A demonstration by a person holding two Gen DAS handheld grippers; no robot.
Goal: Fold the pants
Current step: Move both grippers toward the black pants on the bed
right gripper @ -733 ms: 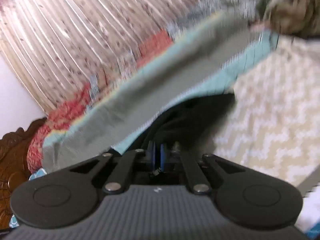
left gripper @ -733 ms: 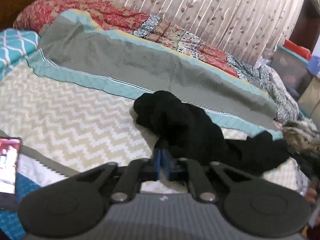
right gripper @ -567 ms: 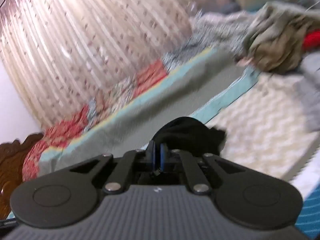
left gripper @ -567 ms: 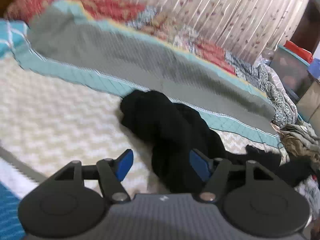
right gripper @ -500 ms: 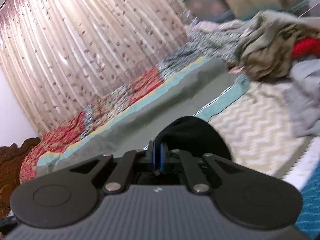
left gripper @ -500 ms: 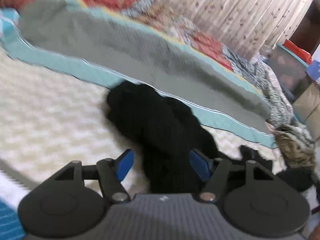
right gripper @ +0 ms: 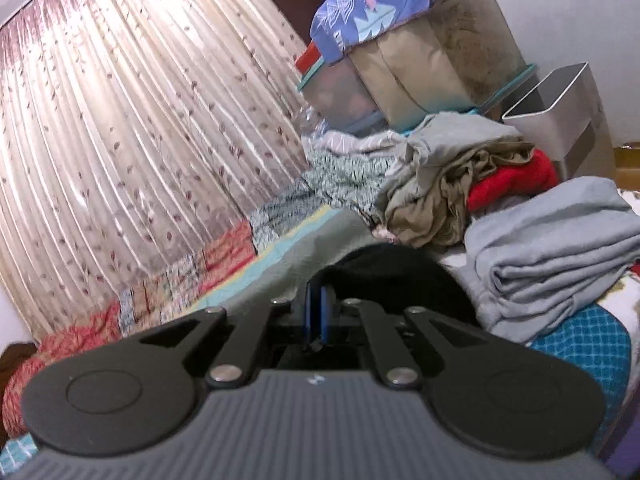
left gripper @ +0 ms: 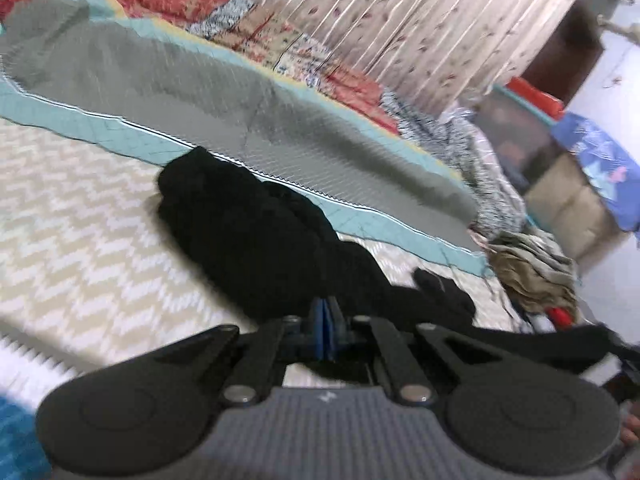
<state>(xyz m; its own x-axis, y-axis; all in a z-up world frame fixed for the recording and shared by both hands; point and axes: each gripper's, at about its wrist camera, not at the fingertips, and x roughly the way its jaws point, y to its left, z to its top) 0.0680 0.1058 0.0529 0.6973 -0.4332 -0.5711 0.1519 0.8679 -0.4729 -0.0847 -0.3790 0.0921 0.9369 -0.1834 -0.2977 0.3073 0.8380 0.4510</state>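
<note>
Black pants [left gripper: 256,236] lie bunched on the bed [left gripper: 72,240], across the chevron cover and against the teal-edged grey blanket [left gripper: 208,92]. Near end rises to the left tool [left gripper: 325,334]; blue pads pressed together, dark cloth right at the tips, so it appears to pinch a pants edge. Right tool [right gripper: 314,312] also pressed together, black fabric bulging just beyond its tips; reads as a second pinch on the same garment, though the contact point itself is hidden.

Risks, as judged:
- Thin pinch on either side could slip if the two tools pull apart hard; cloth drops back in a heap.
- No seam, waistband or leg visible in the black mass. If the held points are not matching corners, a lift gives a twisted hang, not a flat one.
- Far end sits on the blanket border; dragging may rumple or catch it.
- Clothes pile [right gripper: 460,196] and folded grey stack [right gripper: 552,236] sit near the right tool; a wide swing could knock them.

Look of the pants: matte, soft, thick folds, crumpled in a long diagonal ridge, one lobe toward the blanket, smaller lump near the pile. Left view blurred.
</note>
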